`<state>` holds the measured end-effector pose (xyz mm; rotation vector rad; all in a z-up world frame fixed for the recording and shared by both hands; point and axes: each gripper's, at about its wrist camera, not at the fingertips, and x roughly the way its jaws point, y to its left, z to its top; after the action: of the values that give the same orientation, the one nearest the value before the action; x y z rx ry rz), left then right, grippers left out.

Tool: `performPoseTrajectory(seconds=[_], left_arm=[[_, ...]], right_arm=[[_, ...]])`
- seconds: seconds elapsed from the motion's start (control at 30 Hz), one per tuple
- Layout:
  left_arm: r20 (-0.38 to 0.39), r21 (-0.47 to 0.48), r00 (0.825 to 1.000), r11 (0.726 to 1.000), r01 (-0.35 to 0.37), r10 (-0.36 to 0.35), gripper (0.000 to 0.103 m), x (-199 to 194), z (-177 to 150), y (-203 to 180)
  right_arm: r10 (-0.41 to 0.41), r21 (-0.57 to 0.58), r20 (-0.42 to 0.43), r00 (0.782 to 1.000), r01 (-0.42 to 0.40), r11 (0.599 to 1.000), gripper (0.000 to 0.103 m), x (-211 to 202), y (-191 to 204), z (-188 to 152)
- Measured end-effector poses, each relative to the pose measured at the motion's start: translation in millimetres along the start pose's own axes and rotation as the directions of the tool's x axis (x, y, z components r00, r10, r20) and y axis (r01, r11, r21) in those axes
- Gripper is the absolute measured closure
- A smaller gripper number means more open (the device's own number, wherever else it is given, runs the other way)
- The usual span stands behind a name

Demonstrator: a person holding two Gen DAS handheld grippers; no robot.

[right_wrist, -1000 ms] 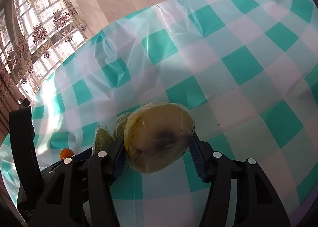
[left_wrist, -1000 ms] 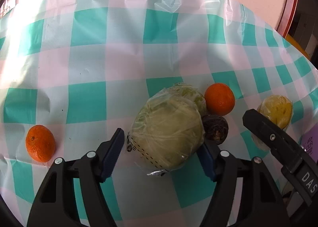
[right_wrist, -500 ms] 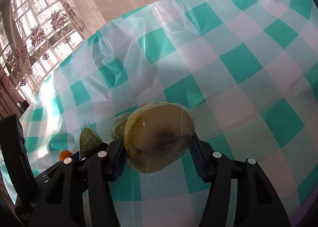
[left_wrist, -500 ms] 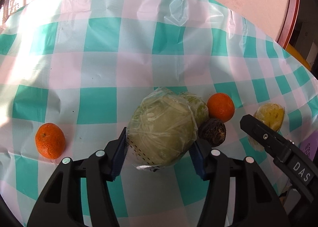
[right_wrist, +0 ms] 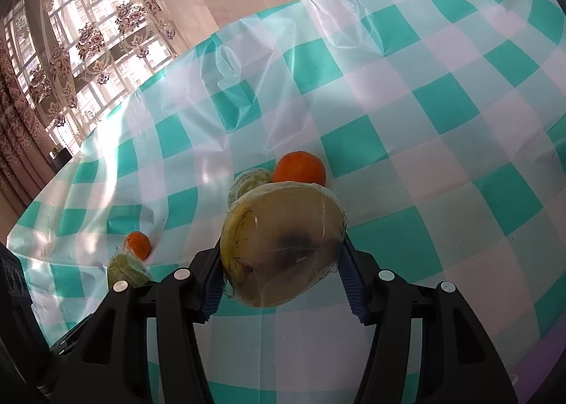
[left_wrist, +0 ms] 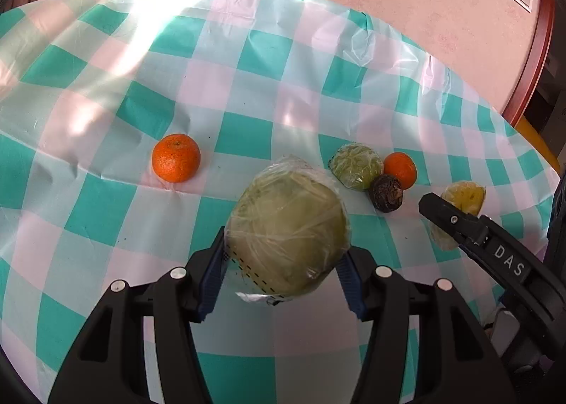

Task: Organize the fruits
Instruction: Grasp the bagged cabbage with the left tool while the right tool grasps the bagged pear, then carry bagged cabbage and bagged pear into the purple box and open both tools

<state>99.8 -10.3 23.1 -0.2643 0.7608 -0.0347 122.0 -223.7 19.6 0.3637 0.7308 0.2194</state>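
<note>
Film-wrapped green fruit (left_wrist: 288, 232), round and glossy, sits clamped between the left gripper (left_wrist: 283, 273) jaws above the checked tablecloth (left_wrist: 247, 135). A lone orange (left_wrist: 176, 157) lies ahead-left, the clustered fruits ahead-right. The right gripper (right_wrist: 281, 280) pinches a wrapped yellow half-fruit (right_wrist: 281, 244) (flat, dark-bruised face toward the camera).

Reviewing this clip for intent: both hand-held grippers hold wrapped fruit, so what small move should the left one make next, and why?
Probably carry the wrapped green fruit toward the lone orange and lower it there. The left hand-held gripper holds it clear of the checked tablecloth, which is bare beside that orange.
</note>
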Motion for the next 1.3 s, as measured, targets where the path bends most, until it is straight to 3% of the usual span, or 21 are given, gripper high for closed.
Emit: performPoseTrajectory(seconds=[0.4, 0.9, 1.3], left_arm=[[0.013, -0.084, 1.0, 0.996, -0.019, 0.02, 0.046, -69, -58, 41], [0.037, 0.008, 0.999, 1.0, -0.018, 0.017, 0.046, -124, -109, 44], [0.064, 0.029, 0.998, 0.999, -0.015, 0.013, 0.046, -146, -125, 46]], right_arm=[[0.023, -0.05, -0.027, 0.999, -0.024, 0.998, 0.047, -61, 23, -68], [0.057, -0.194, -0.075, 0.996, -0.071, 0.978, 0.047, -116, 52, -132], [0.068, -0.275, -0.085, 0.994, -0.089, 0.957, 0.047, -149, 63, -162]])
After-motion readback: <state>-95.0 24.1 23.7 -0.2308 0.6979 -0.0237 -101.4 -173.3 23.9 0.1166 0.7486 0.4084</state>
